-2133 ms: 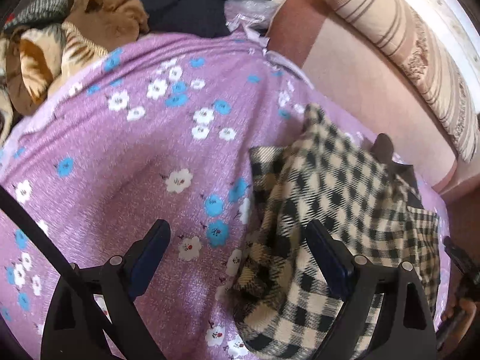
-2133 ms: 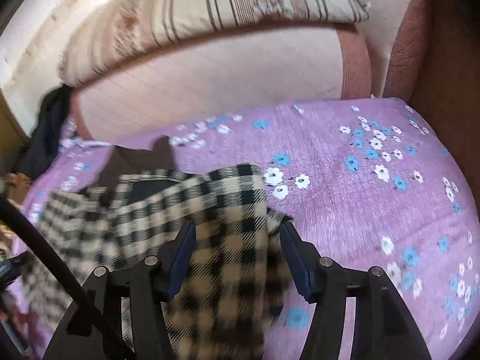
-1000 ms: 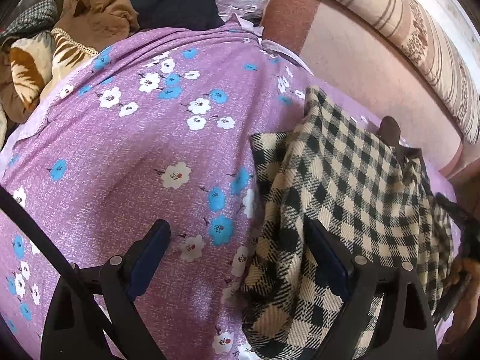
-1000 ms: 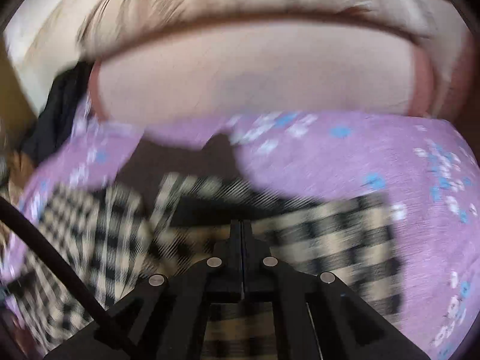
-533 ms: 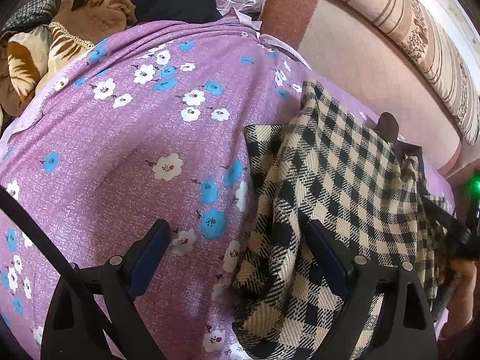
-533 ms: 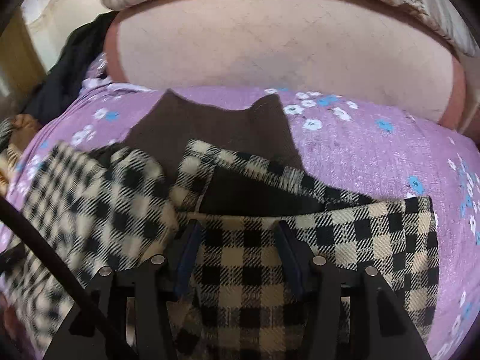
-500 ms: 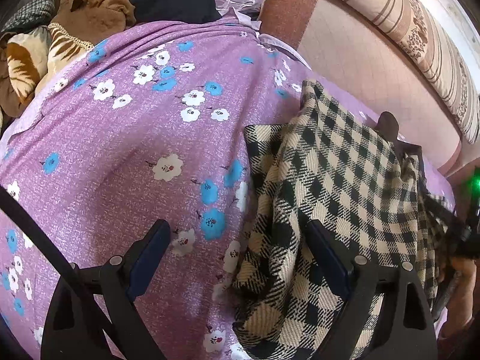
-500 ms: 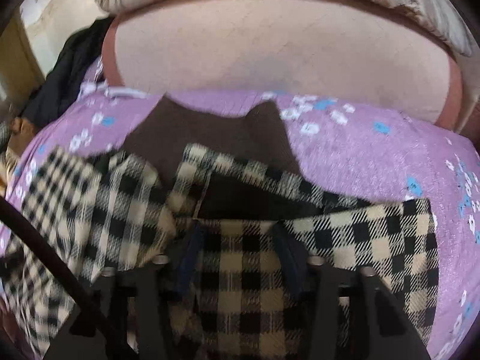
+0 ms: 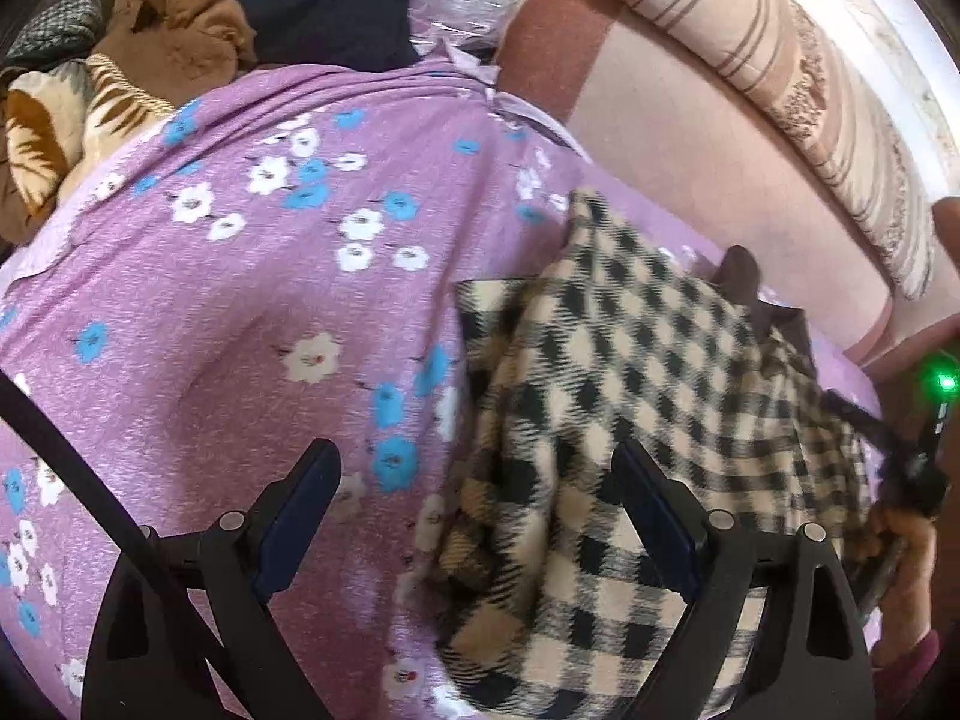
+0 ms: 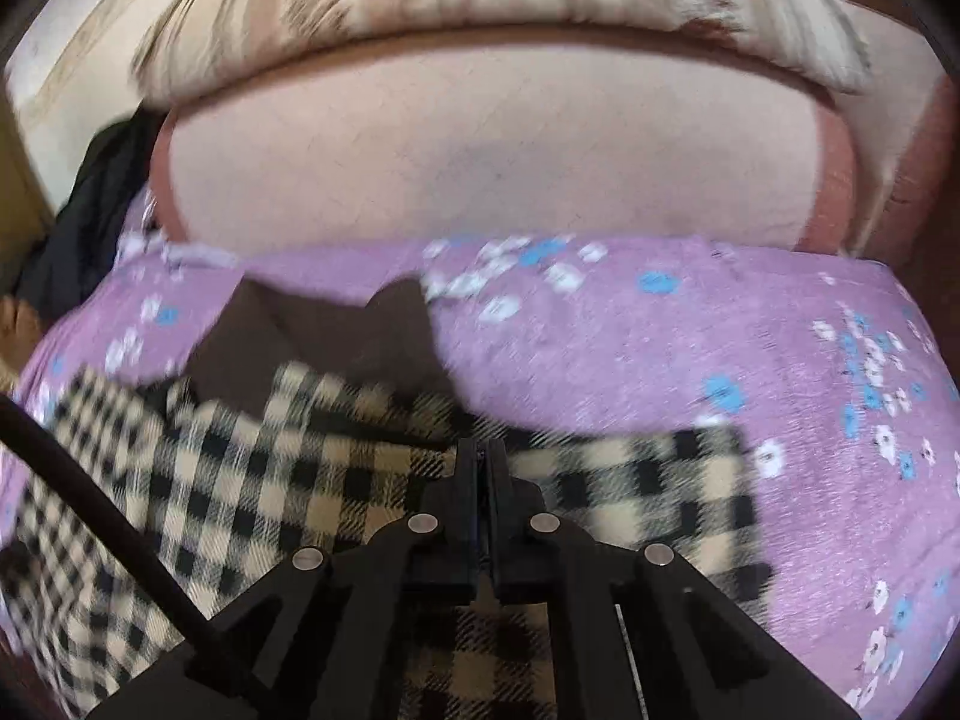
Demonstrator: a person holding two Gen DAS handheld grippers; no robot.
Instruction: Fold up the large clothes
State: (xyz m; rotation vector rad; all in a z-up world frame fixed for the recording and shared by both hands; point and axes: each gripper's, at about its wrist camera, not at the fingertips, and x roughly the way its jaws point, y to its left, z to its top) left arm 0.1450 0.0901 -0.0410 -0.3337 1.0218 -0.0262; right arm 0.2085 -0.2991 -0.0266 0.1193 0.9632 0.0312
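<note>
A cream-and-black checked coat (image 9: 630, 396) with a dark brown lining (image 10: 336, 336) lies rumpled on a purple flowered bedspread (image 9: 228, 312). My left gripper (image 9: 480, 504) is open above the coat's left edge, the right finger over the checked cloth, the left finger over bare bedspread. My right gripper (image 10: 480, 456) has its jaws pressed together over the checked coat (image 10: 252, 480); whether cloth is pinched between them is not clear. The right wrist view is motion-blurred.
A pink sofa backrest (image 10: 480, 156) with a striped cushion (image 9: 798, 78) runs behind the bedspread. A pile of dark, brown and tiger-print clothes (image 9: 180, 42) sits at the far left. The other hand and gripper show at the right edge (image 9: 912, 504).
My right gripper has closed from open half a second ago and moved over the coat. The coat has shifted slightly. My left gripper stays open and nearly still.
</note>
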